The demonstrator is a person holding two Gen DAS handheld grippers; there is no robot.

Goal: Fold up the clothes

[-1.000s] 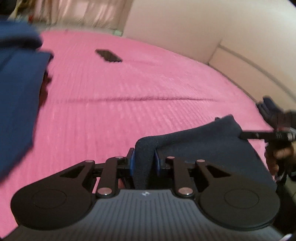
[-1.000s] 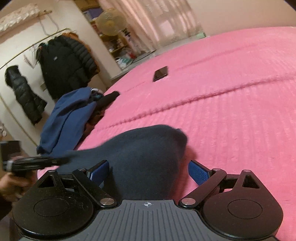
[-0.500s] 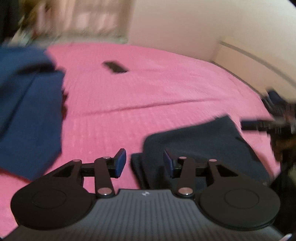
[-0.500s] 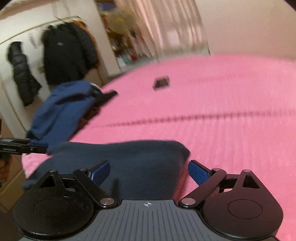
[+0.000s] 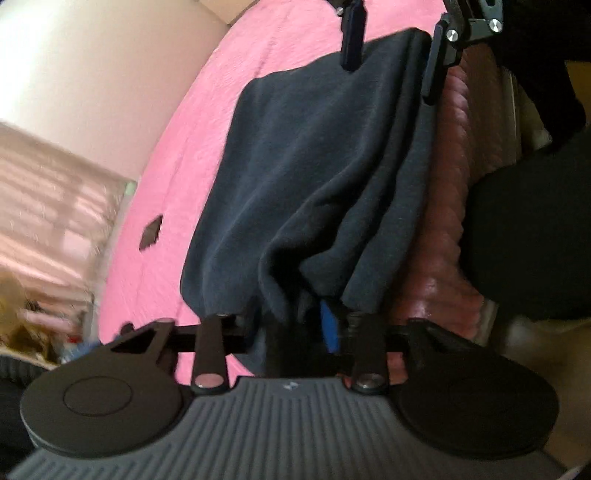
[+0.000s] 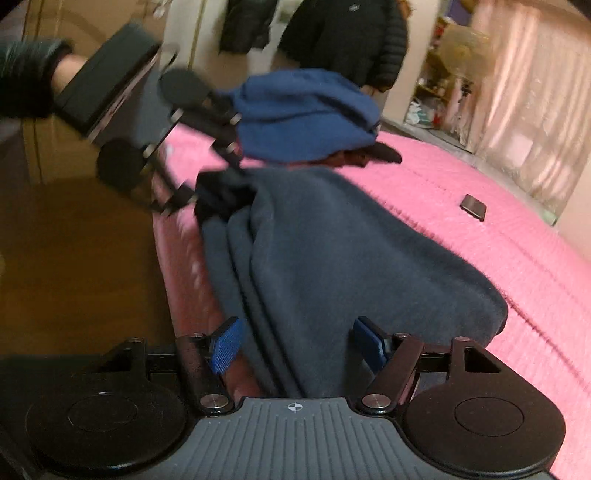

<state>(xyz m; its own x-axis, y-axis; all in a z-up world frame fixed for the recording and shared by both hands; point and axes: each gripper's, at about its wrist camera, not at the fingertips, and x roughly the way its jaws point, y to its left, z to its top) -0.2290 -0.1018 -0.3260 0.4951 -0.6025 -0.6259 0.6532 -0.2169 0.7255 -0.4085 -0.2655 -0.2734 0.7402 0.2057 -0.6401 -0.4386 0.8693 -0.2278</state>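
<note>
At the near edge of a pink bedspread (image 6: 461,236), a dark navy garment (image 6: 332,258) lies doubled lengthwise, its layered folds running along the maroon side of the bed (image 6: 184,280). The left gripper (image 5: 295,325) has just closed and pinches a bunched end of the cloth, while the right gripper (image 6: 295,343) has been narrowing, its blue pads (image 6: 225,343) straddling the other end without visibly pressing it. The first fold looks made; judged from the long shape, a crosswise fold and squaring-up remain. A heap of blue clothing (image 6: 306,114) sits at the far left of the bed, apparently unfolded, just beyond the garment's far end and crowding the working space. A small dark flat object (image 6: 473,206) lies farther right, well clear. Dark jackets (image 6: 343,33) hang beyond.
</note>
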